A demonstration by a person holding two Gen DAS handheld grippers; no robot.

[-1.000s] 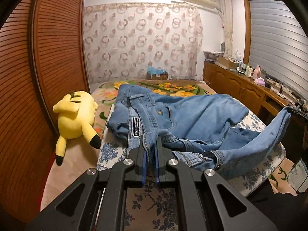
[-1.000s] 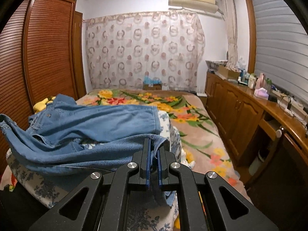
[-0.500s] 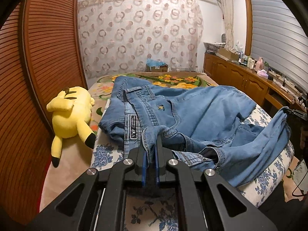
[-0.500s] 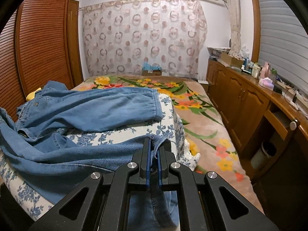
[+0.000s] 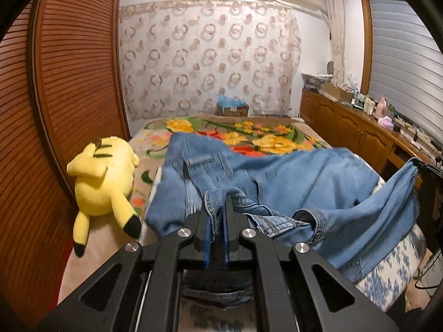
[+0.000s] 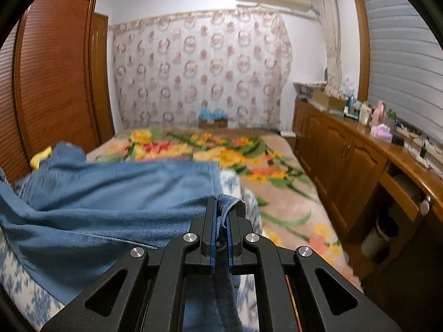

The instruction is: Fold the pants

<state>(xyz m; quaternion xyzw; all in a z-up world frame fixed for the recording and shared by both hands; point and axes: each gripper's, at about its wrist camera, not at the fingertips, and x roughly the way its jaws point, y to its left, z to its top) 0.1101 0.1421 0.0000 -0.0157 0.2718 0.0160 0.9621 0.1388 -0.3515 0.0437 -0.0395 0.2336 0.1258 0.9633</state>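
Blue denim pants (image 5: 290,177) lie across a blue-and-white floral cloth on the bed, one leg spread flat (image 6: 124,182). My left gripper (image 5: 216,202) is shut on a bunched fold of the waistband, lifted a little off the bed. My right gripper (image 6: 220,207) is shut on the hem of the near leg, which stretches leftward from it and hangs over the cloth's front edge. In the left wrist view that leg's end rises to the right gripper (image 5: 423,166) at the far right. Both views are blurred by motion.
A yellow plush toy (image 5: 102,177) lies left of the pants beside the slatted wooden wardrobe (image 5: 63,88). The flowered blanket (image 6: 238,155) covers the bed beyond. A wooden sideboard (image 6: 360,160) with bottles and clutter runs along the right. A cardboard box (image 5: 232,108) sits by the curtain.
Both grippers have carried their denim forward over the bed and upward. The near leg now lies further over the flat leg, and the waistband fold sits higher.
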